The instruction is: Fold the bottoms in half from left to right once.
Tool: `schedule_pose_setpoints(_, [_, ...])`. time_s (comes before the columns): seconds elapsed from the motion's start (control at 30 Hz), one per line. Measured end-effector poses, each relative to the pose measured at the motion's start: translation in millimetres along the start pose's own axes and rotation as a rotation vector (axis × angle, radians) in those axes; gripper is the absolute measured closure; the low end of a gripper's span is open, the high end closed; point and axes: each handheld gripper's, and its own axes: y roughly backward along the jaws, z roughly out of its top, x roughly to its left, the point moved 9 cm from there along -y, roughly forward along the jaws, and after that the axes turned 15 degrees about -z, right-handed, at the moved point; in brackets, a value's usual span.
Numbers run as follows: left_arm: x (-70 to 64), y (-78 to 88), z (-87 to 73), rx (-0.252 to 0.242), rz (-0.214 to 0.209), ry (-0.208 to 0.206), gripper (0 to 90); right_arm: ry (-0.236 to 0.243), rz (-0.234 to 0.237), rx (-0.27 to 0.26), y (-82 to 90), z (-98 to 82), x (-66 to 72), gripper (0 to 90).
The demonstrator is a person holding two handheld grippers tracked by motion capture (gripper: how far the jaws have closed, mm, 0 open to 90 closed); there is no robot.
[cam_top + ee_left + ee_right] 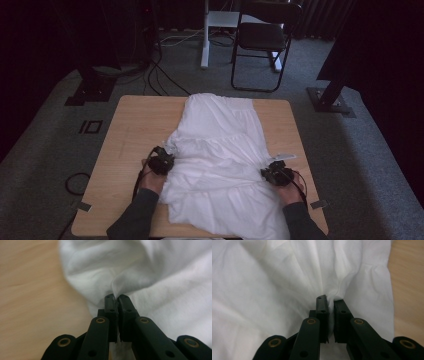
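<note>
Left gripper: [161,161] I had it down at the left edge of the white garment [220,160], jaws pressed together on a small pinch of the cloth; in the left gripper view [116,298] a thin ridge of fabric rose from between the tips.
Right gripper: [276,172] I had it at the garment's right edge, jaws clamped on a gathered fold; in the right gripper view [330,300] the cloth puckered into creases that ran up from the pinch.
Fingers: the left gripper's black fingers [111,307] met almost flush, with only the cloth between them; the right gripper's [322,307] kept a thin sliver of white between them.
White garment: it lay spread along the middle of the wooden table [130,135], running from the far edge to the near edge, where its hem hung over the side. I saw it rumpled, with soft folds across the middle between my two grippers.
Hands: both of mine came in from the near edge in dark sleeves, the left hand [152,181] beside the cloth on bare wood, the right hand [291,190] resting partly on the cloth.
Table: bare wood showed on either side of the garment.
Beyond the table: grey carpet, a black folding chair [262,40] well behind the far edge, and loose cables [160,75] on the floor.
</note>
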Motion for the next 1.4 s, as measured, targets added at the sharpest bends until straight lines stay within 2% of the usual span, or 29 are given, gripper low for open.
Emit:
schedule_pose_setpoints(0.07, [20.6,-0.4,2.6,-0.009,-0.001,0.046,87.3,0.022,0.005,-0.018,-7.2,11.2,9.8,83.6])
schedule_pose_setpoints(0.1, [27.7,-1.5,4.7,-0.015,0.001,0.055,87.1,0.02,0.008,-0.028,-11.6,17.0,12.6,83.6])
schedule_pose_setpoints(0.13, [27.7,-1.5,4.7,-0.015,0.001,0.055,87.1,0.02,0.008,-0.028,-11.6,17.0,12.6,83.6])
schedule_pose_setpoints(0.17, [35.8,-3.9,8.3,-0.026,0.004,0.081,87.1,0.014,0.008,-0.035,-16.1,22.6,13.7,83.7])
schedule_pose_setpoints(0.23, [37.5,-6.0,11.1,-0.024,0.012,0.083,86.9,0.002,-0.011,-0.056,-29.3,37.3,10.2,83.6])
schedule_pose_setpoints(0.37, [36.0,-9.8,15.8,-0.03,0.016,0.079,86.3,-0.017,-0.025,-0.078,-39.8,46.9,0.7,82.4])
schedule_pose_setpoints(0.43, [36.4,-8.8,16.2,-0.04,0.004,0.094,79.7,-0.053,-0.008,-0.094,-47.1,51.9,-8.5,80.0])
schedule_pose_setpoints(0.53, [35.4,-3.5,16.3,-0.056,-0.011,0.1,67.4,-0.057,-0.007,-0.085,-47.7,52.3,-10.7,76.3])
schedule_pose_setpoints(0.57, [32.8,7.2,17.0,-0.084,-0.03,0.101,67.4,-0.047,-0.015,-0.081,-47.4,52.3,-11.2,71.0])
schedule_pose_setpoints(0.6, [31.1,15.3,17.5,-0.104,-0.037,0.099,60.5,-0.048,-0.044,-0.065,-44.8,52.0,-13.5,60.5])
schedule_pose_setpoints(0.67, [28.3,35.0,18.4,-0.153,-0.048,0.094,56.5,-0.067,-0.055,-0.089,-35.9,55.7,-17.0,54.9])
schedule_pose_setpoints(0.73, [26.2,55.5,17.8,-0.202,-0.056,0.093,53.9,-0.099,-0.049,-0.138,-21.1,63.7,-18.6,50.4])
schedule_pose_setpoints(0.77, [25.5,64.7,16.3,-0.22,-0.054,0.09,53.2,-0.1,-0.041,-0.16,-13.7,68.3,-17.5,49.3])
schedule_pose_setpoints(0.87, [23.7,84.6,7.5,-0.238,-0.039,0.071,50.2,-0.063,-0.015,-0.204,2.8,81.0,-6.4,47.3])
schedule_pose_setpoints(1.0, [20.9,100.6,-13.1,-0.257,-0.048,0.086,47.5,-0.012,0.047,-0.24,13.2,98.3,21.5,46.3])
schedule_pose_setpoints(1.13, [14.7,108.0,-33.5,-0.291,-0.063,0.088,46.1,0.04,0.073,-0.22,2.7,109.5,47.1,44.8])
schedule_pose_setpoints(1.27, [4.4,104.5,-54.0,-0.266,-0.098,0.061,40.1,0.065,0.075,-0.172,-15.0,112.7,63.2,41.1])
schedule_pose_setpoints(1.4, [-0.6,97.1,-72.9,-0.238,-0.142,0.067,32.9,0.073,0.086,-0.119,-30.7,109.6,73.6,40.2])
